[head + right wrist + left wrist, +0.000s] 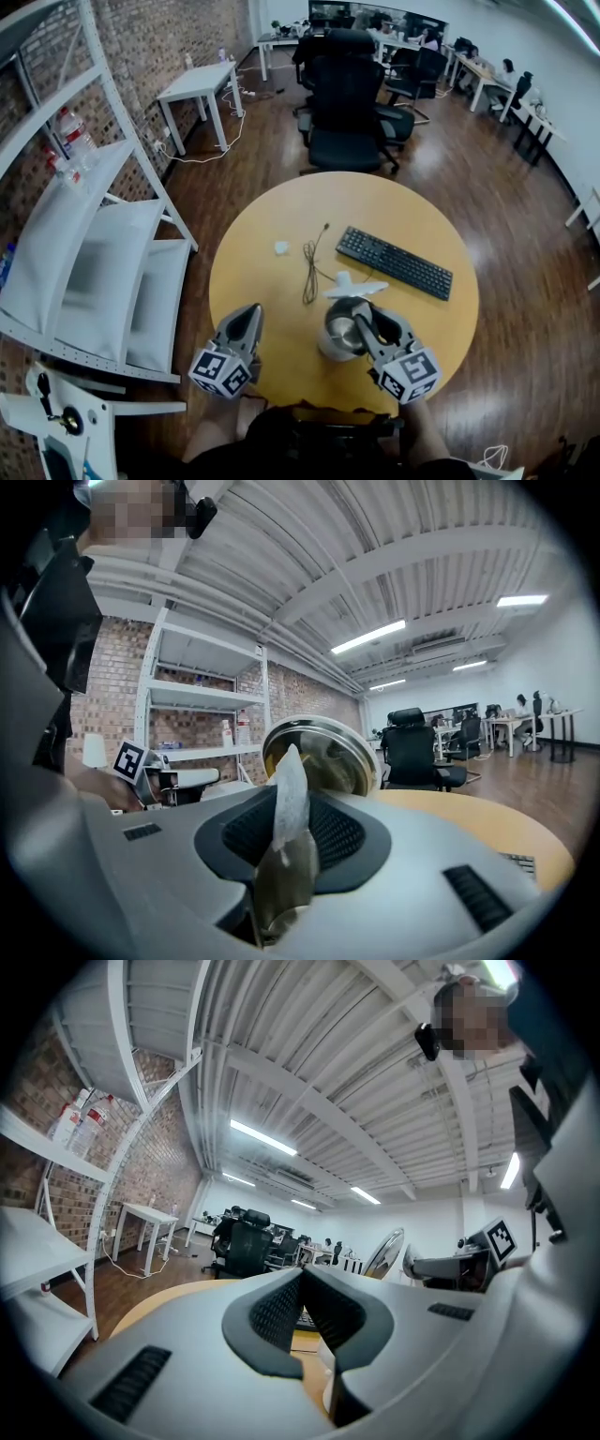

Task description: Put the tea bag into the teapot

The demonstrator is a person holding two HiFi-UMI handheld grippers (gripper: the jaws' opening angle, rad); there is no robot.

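Currently: right claw [364, 324] is clenched on the tea bag [285, 841]. In the right gripper view the bag stands upright between the pads, its pale upper end sticking up past the jaw tips and its darker lower part pinched deep in the throat. Straight beyond it is the round open mouth of the teapot [337, 334], metal rim shiny, inside dark and brownish. The bag's top edge overlaps that rim in the view (I cannot tell whether it has crossed into the opening).

From the head view, my right claw tips sit over the teapot's top, at the near side of the round wooden desk [272, 305]. The teapot stands upright on the desk.

Left claw [302, 1286]: jaws pressed together, nothing between the pads. It hangs over the near-left part of the desk, left of the teapot and apart from it, pointing away from me.

Other items on the desk:
- black keyboard [395, 262], beyond and right of the teapot, lying at a slant
- thin dark cable [309, 270], looped, between keyboard and desk centre
- small white scrap [281, 247], left of the cable
- flat white piece [356, 285] just beyond the teapot (identity unclear)

Black office chair [347, 112] stands at the far side of the desk; white shelf rack [94, 253] on my left.
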